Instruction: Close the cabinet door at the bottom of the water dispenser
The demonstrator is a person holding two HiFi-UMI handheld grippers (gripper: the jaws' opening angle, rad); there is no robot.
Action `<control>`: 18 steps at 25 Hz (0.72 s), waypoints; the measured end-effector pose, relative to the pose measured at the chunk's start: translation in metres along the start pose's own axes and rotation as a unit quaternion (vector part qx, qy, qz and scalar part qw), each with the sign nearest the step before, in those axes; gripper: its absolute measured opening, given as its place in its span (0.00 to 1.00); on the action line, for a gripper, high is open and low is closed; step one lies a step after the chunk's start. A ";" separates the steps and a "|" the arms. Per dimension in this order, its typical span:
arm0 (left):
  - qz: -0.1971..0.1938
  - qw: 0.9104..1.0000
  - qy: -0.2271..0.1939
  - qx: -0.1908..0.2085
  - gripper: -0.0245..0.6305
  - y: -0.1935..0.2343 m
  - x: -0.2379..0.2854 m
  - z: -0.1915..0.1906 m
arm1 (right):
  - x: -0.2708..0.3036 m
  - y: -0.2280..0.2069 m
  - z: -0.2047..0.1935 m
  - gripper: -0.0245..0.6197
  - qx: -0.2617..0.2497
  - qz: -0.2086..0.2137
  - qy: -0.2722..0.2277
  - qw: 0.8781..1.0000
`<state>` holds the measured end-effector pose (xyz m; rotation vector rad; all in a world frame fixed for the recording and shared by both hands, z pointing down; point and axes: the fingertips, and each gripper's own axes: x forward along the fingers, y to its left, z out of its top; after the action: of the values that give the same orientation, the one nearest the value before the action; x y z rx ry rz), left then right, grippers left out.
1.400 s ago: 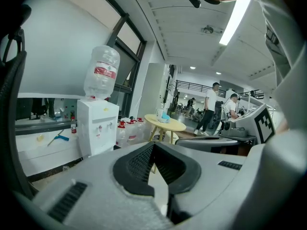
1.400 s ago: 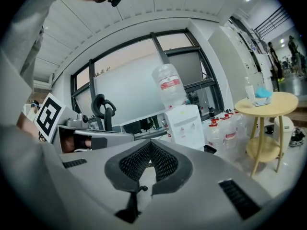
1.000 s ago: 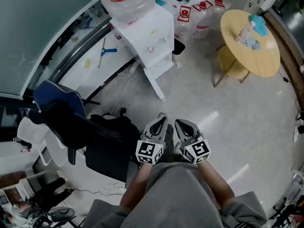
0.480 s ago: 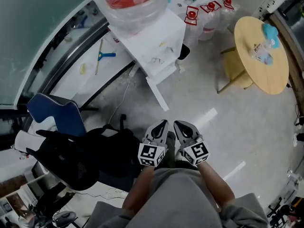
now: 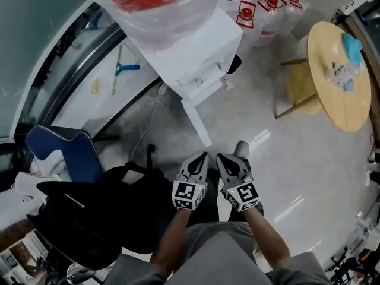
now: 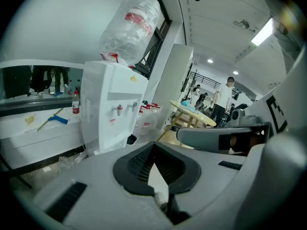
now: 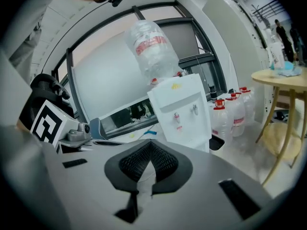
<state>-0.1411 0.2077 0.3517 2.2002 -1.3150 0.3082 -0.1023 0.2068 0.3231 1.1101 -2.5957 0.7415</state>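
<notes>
The white water dispenser (image 5: 199, 52) stands at the top centre of the head view, under a big clear bottle (image 5: 157, 2) with a red label. Its bottom cabinet door (image 5: 196, 120) stands swung open, a narrow white panel reaching out over the floor toward me. My left gripper (image 5: 203, 157) and right gripper (image 5: 221, 158) hang side by side just short of the door's free end, both shut and empty. The dispenser (image 6: 108, 111) also shows ahead in the left gripper view and, as a white dispenser (image 7: 184, 114), in the right gripper view.
A round wooden table (image 5: 341, 100) with a stool (image 5: 303, 91) under it stands at the right. Several red-capped water jugs (image 5: 267, 10) sit behind the dispenser. A blue chair (image 5: 68, 153) with black cloth (image 5: 113, 206) on it is at my left. My shoe (image 5: 241, 149) shows by the right gripper.
I have stepped closer to the dispenser: it and its open door sit larger and nearer to the grippers. Both grippers stay shut, side by side.
</notes>
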 end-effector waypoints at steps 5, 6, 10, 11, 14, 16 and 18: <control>0.037 0.999 0.011 -0.013 0.05 0.029 0.034 -0.022 | 0.023 -0.039 -0.031 0.05 0.020 0.000 0.020 1.000; 0.043 0.999 0.014 -0.015 0.05 0.036 0.041 -0.027 | 0.029 -0.047 -0.037 0.05 0.023 0.002 0.024 0.999; 0.070 0.997 0.027 -0.030 0.05 0.062 0.065 -0.052 | 0.051 -0.070 -0.051 0.05 0.017 0.015 0.029 0.999; 0.078 0.996 0.031 -0.033 0.05 0.069 0.071 -0.059 | 0.056 -0.075 -0.053 0.05 0.015 0.019 0.030 0.999; 0.092 0.994 0.047 -0.031 0.05 0.082 0.083 -0.077 | 0.065 -0.086 -0.059 0.05 0.020 0.028 0.033 0.999; 0.100 0.993 0.056 -0.027 0.05 0.089 0.090 -0.088 | 0.068 -0.092 -0.065 0.05 0.023 0.031 0.036 0.999; 0.109 0.992 0.062 -0.025 0.05 0.096 0.097 -0.100 | 0.072 -0.099 -0.073 0.05 0.023 0.034 0.039 0.998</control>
<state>-0.1675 0.1569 0.5109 1.9655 -1.4785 0.4805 -0.0803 0.1431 0.4484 0.9890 -2.5731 0.8467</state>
